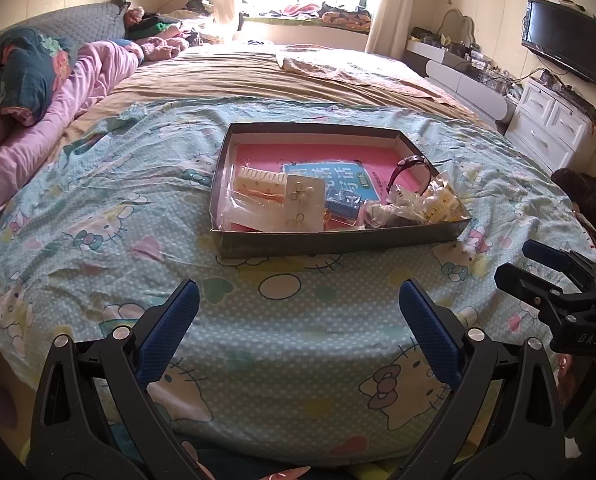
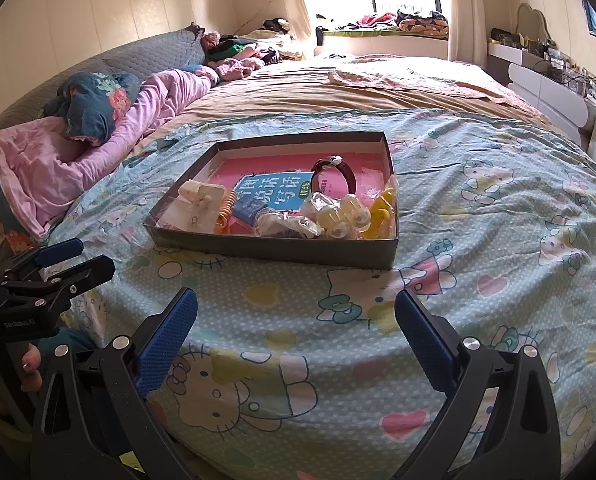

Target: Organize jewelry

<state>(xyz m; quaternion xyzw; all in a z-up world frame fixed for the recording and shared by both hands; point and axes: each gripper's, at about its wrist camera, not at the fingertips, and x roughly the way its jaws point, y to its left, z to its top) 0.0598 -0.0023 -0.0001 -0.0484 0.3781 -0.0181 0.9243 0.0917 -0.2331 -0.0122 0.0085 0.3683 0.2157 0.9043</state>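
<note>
Jewelry sits in a flat box [image 1: 338,236] on the bed [image 1: 298,340]. Left gripper [image 1: 298,308] and right gripper [image 2: 296,312] both have fingers spread wide, holding nothing.

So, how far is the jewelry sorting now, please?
It seems hardly begun. Done: nothing clearly; the watch, the earring card and the small bags lie mixed in the box on the bed. In hand: nothing; the left hand-held gripper and the right hand-held gripper are both open and empty, short of the box. Left: all the sorting.
</note>
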